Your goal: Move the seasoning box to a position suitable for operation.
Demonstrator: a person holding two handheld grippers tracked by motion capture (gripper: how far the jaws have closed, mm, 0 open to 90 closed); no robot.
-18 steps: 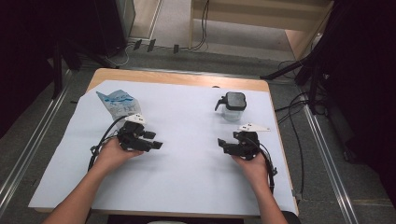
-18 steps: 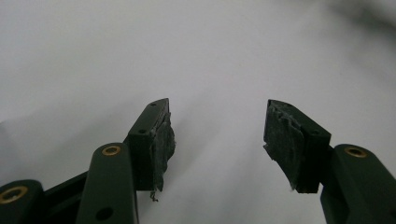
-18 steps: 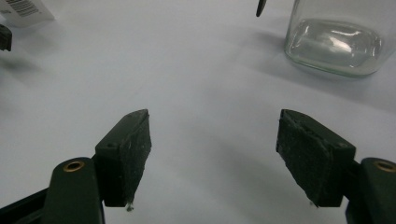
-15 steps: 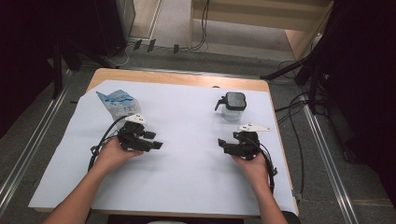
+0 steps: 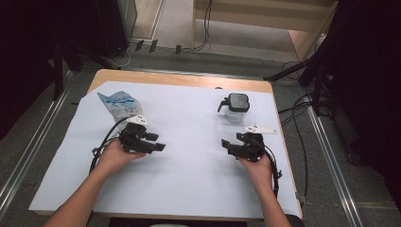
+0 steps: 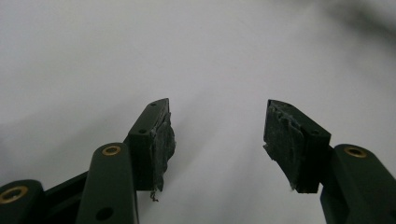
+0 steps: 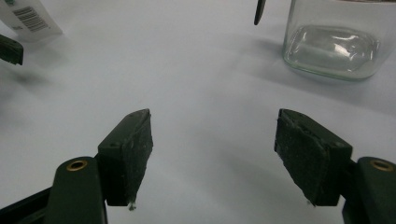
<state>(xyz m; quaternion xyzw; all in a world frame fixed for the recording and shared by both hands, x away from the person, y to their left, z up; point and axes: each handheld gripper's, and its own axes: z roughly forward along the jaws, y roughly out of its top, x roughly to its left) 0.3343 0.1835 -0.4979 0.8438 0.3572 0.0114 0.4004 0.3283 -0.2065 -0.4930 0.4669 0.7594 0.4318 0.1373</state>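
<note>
Nothing has moved: both hands rest, left gripper (image 5: 158,146) and right gripper (image 5: 226,143) jaws spread, jar (image 5: 236,108) at one o'clock untouched.

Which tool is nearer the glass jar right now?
Right. The right tool sits just below the glass jar; the left tool is far off to its left, by the blue packet.

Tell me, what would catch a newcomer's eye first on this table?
Probably the two black hand-held tools: the left gripper and right gripper rest on the white sheet, jaws open and empty, pointing toward each other. Beyond the right one stands a clear glass jar with a dark lid; beyond the left lies a blue-and-white packet.
</note>
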